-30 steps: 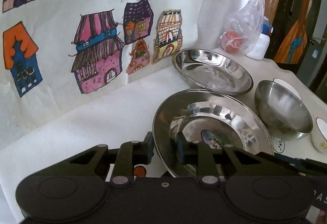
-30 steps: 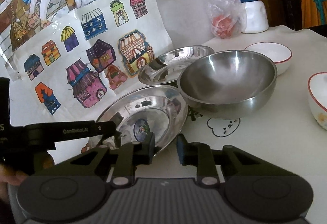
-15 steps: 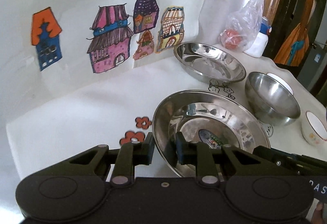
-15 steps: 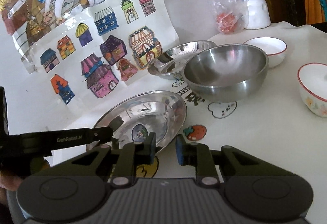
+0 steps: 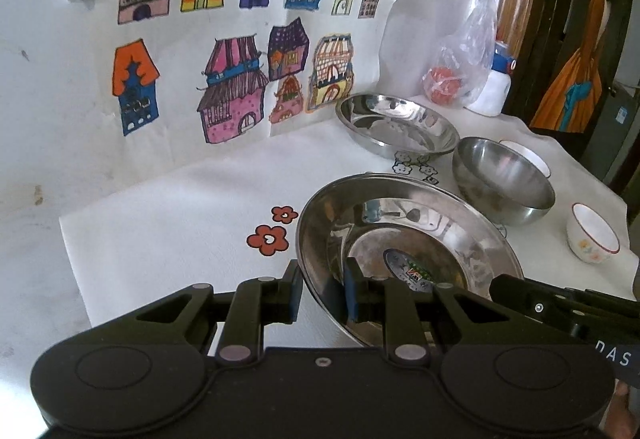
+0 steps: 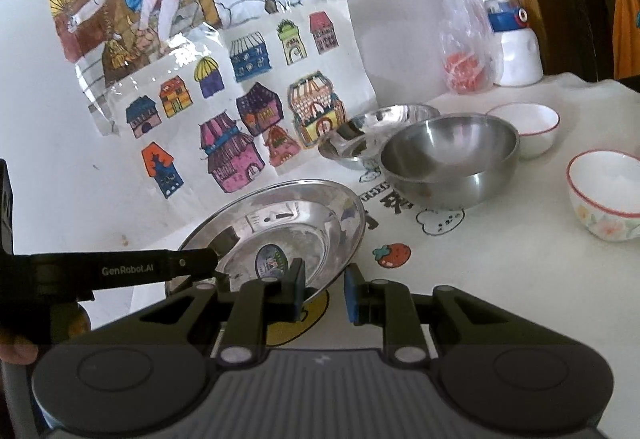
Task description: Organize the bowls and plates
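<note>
A large steel plate (image 5: 400, 239) with a sticker in its middle hangs tilted just above the tablecloth, held by both grippers. My left gripper (image 5: 320, 291) is shut on its near left rim. My right gripper (image 6: 323, 291) is shut on the near right rim of the same plate (image 6: 288, 223). Farther back, a second steel plate (image 5: 396, 127) lies by the wall with a steel bowl (image 5: 504, 179) to its right. Beyond them stand a flowered white bowl (image 6: 608, 195) and a plain red-rimmed white bowl (image 6: 524, 127).
Children's drawings of houses (image 5: 240, 79) hang on the wall at the back. A plastic bag with something red (image 5: 460, 79) and a white bottle (image 6: 516, 55) stand in the far corner. The white tablecloth (image 5: 180, 219) has cartoon prints.
Both grippers have drawn back with the large plate, away from the second plate and the steel bowl, which now look smaller and farther off. The grip on the rim is unchanged.
</note>
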